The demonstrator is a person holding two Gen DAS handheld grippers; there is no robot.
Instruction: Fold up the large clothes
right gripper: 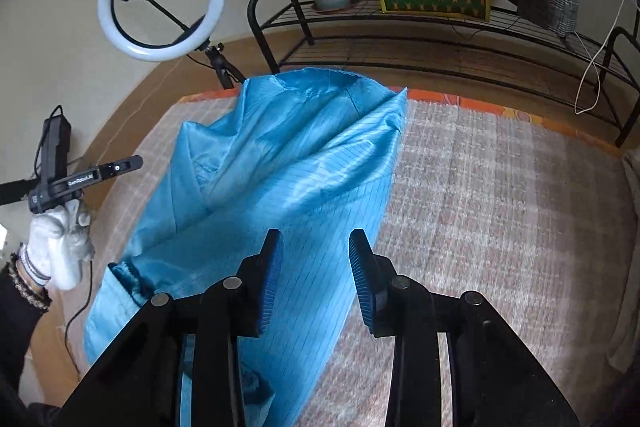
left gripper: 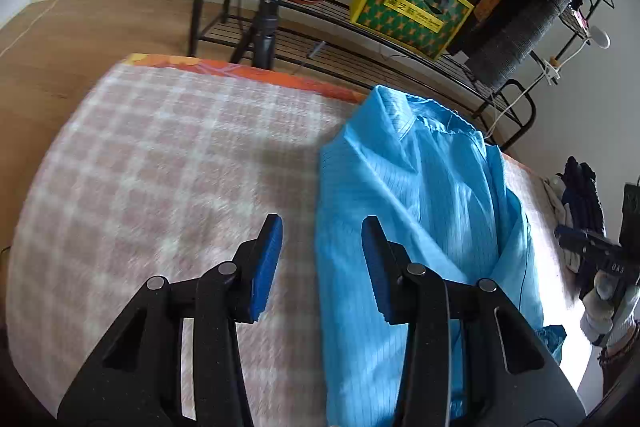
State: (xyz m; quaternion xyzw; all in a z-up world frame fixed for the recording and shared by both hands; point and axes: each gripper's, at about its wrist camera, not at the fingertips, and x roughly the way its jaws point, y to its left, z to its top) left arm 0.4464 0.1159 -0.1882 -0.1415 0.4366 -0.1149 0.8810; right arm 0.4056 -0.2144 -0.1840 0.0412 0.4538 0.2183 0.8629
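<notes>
Blue garment lies lengthwise, collar toward the rack; both tongs apart, empty.

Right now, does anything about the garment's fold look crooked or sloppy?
Yes. The blue garment lies slanted across the checked blanket, rumpled near the collar, and one elastic cuff sticks out at its lower edge.

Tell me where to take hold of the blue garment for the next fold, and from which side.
Probably the elastic cuff of the blue garment, at its near left corner in the right wrist view. It is bunched and thicker than the flat panel, so the pads can bite. Come from the open checked blanket on that side with the left tool, jaws open and empty; the right tool hovers open above the panel.
</notes>
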